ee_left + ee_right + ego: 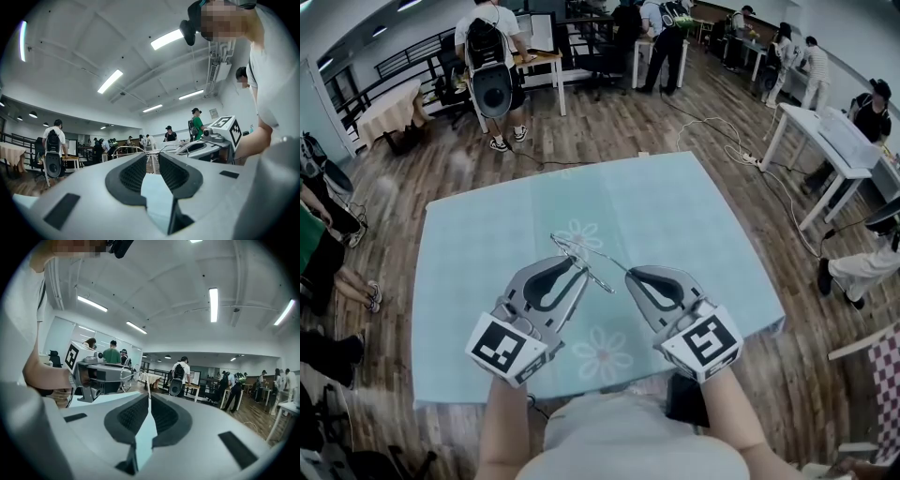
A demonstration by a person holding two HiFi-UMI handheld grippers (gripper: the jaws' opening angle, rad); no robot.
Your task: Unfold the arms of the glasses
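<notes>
Right claw (pixel 628 274) is clenched on one thin arm (pixel 149 387); left claw (pixel 583 270) grips the glasses (pixel 579 251) frame above the desk (pixel 487 234). Arm axis runs from claw to claw, so unfolding likely means swinging the right claw outward

A big open-plan lab or workshop hall is shown. It is marked by a wood-plank floor (pixel 609 122), white work tables (pixel 797 117), ceiling strip lights (pixel 166 40), loose floor cables (pixel 741 155) and many people wearing backpacks (pixel 487 42).
</notes>
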